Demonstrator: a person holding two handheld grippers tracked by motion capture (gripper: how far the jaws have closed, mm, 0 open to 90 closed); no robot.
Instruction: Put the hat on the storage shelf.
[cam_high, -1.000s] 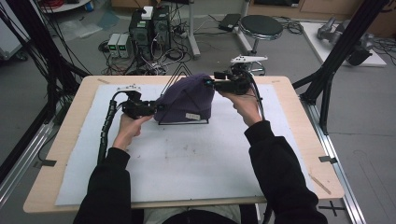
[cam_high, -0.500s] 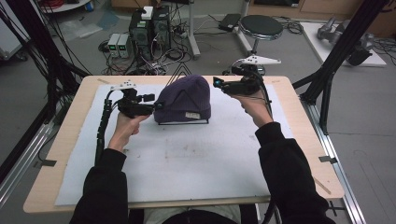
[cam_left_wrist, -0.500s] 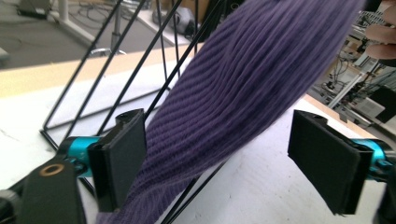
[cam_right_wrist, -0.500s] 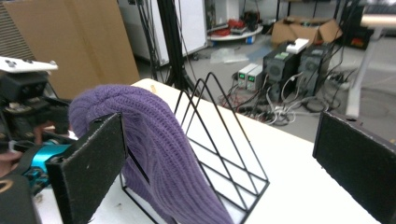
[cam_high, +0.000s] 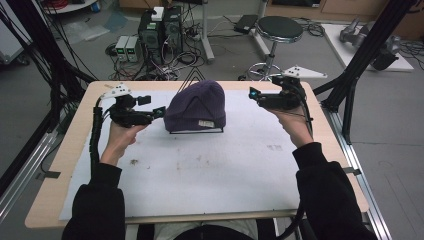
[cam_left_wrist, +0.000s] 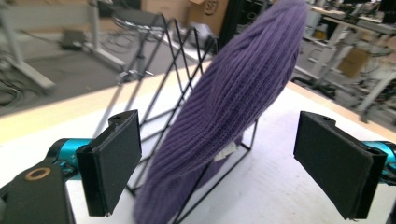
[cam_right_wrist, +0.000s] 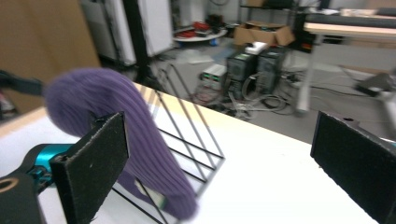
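You've let go, and both hands are off the hat! A second ago your right gripper (cam_high: 256, 94) was up against the purple beanie (cam_high: 196, 106) and the knit sat rumpled and lopsided; now it hangs smooth and rounded over the black wire rack (cam_high: 196, 131), and that gripper has pulled out to the right, well apart from it. Your left gripper (cam_high: 159, 111) has backed off only slightly and sits just beside the hat's left edge, not touching. To my eye that means the draping is done and you're in the release and retreat.

Both pairs of jaws stand wide open and empty. In the left gripper view the beanie (cam_left_wrist: 233, 102) runs up between the two black pads with clear air on either side.

The hat sits at the far middle of the bench (cam_high: 60, 150), on the white sheet (cam_high: 200, 175) that covers most of it. It's a soft ribbed knit, dome-shaped, with a small pale label near its near hem. In the right gripper view the rack (cam_right_wrist: 191, 140) shows thin straight rods forming a slanted triangular frame, rigid under the limp fabric. The sheet is matte, with a few faint smudges near its middle.
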